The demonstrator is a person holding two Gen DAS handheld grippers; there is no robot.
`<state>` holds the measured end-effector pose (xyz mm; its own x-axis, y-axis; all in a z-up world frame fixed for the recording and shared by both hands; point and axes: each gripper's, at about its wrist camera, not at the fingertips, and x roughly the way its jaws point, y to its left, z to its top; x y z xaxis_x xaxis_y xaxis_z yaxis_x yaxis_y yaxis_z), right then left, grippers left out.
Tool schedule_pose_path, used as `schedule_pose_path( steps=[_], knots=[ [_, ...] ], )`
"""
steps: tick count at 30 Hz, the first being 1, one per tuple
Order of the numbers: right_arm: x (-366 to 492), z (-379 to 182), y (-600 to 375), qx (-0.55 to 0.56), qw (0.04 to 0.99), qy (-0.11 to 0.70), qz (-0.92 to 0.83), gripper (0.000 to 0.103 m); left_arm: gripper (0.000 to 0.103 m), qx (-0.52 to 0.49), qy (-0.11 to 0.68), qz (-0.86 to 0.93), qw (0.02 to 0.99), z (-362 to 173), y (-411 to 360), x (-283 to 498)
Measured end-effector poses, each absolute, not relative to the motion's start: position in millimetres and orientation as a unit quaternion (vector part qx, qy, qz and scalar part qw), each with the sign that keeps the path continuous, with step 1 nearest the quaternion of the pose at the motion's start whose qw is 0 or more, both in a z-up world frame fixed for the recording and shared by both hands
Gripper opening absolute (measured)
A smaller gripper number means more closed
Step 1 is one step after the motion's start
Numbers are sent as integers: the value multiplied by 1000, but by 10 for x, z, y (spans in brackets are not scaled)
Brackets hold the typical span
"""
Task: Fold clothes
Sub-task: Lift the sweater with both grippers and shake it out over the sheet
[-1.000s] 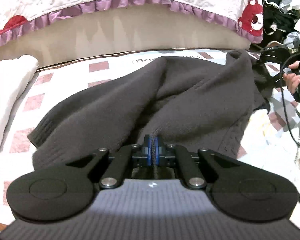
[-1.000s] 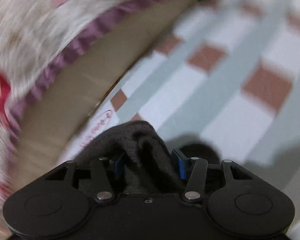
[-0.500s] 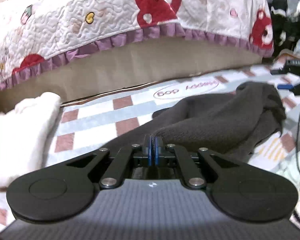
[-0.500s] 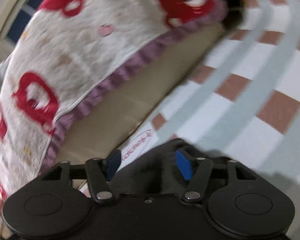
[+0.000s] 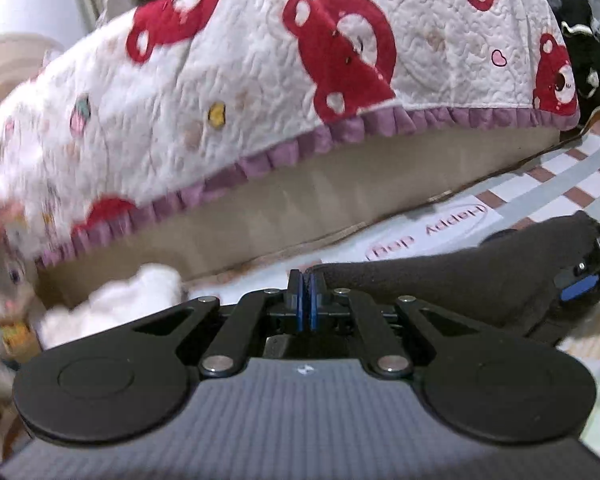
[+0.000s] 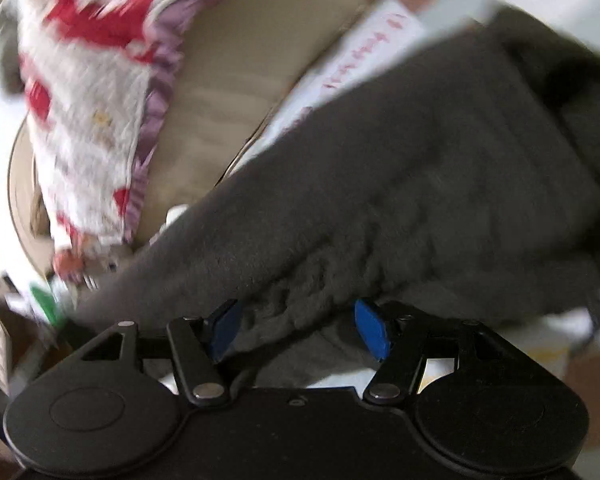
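Observation:
A dark grey knit sweater (image 6: 400, 184) hangs stretched between both grippers above a checked mat (image 5: 548, 196). My left gripper (image 5: 305, 300) is shut, its blue pads pressed together on the sweater's edge (image 5: 440, 284). My right gripper (image 6: 300, 330) has its blue pads apart with a thick bunch of sweater fabric between them; it also shows at the right edge of the left wrist view (image 5: 584, 284), gripping the sweater's other end.
A bed with a white quilt with red bears and a purple frill (image 5: 300, 92) stands close behind the mat. A white folded garment (image 5: 112, 308) lies at the left. Dark clothes (image 5: 592, 52) are piled at the far right.
Both grippers have lifted the sweater off the mat; it now hangs taut between them. The right wrist view has swung round and now looks across the sweater.

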<state>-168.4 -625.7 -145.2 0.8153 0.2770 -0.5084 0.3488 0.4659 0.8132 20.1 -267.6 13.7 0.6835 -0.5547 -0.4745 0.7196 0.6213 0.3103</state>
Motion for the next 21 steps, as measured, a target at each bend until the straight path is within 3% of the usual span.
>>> schedule_pose_path(
  steps=[3,4,6,7,8,15,17,19,21],
  knots=[
    [-1480,-1343,-6145,426,856,293,-24,66,3,199,176,-365,893,326,-2749,306],
    [-1436,-1345,-6132,411,864,288,-37,60,3,167,183,-371,895,390,-2748,325],
    [-1431,-1334,-6130,391,878,266,-67,37,3,132,176,-377,900,447,-2760,303],
    [-1451,-1295,-6121,371,888,257,-82,14,3,133,163,-373,904,434,-2778,266],
    [-1491,-1238,-6109,349,899,246,-98,7,3,138,152,-367,907,406,-2796,234],
    [-1601,-841,-6379,265,922,173,-222,5,3,169,166,-337,911,211,-2867,491],
    [-1568,-845,-6484,277,923,174,-204,11,0,167,155,-320,920,273,-2894,676],
    [-1523,-917,-6259,215,936,208,-186,14,0,169,138,-311,925,402,-2917,863],
    [-1477,-990,-6033,152,944,240,-168,30,0,168,141,-316,923,468,-2951,1023]
  ],
)
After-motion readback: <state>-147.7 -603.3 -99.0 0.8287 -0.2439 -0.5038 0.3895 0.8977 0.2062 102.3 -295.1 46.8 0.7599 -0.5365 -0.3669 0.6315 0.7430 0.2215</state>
